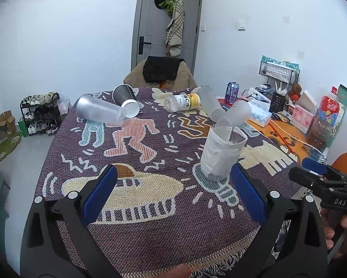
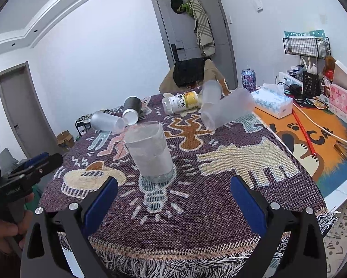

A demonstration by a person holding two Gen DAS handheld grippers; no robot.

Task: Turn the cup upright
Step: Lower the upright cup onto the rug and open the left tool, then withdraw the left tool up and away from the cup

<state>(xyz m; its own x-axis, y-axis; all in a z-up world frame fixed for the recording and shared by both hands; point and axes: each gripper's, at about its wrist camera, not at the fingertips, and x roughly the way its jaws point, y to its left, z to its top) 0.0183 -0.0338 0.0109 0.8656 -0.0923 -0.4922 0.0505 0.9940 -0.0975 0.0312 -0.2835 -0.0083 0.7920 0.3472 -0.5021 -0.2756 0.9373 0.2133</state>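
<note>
Cup: a frosted translucent cup is standing upright, mouth up, on the light-bulb figure of the woven cloth that is covering the desk.
Cup, left view: the same cup is sitting just ahead of the right blue pad.
Left hand-held gripper: its fingers are spreading wide, grasping nothing.
Right hand-held gripper: it is likewise standing released, short of the cup.
Surroundings, left to right: a frosted cup, a dark paper cup, a yellow-labelled bottle and two more frosted cups are all lying on their sides behind.
Far right: a tissue box is resting on the orange mat.
</note>
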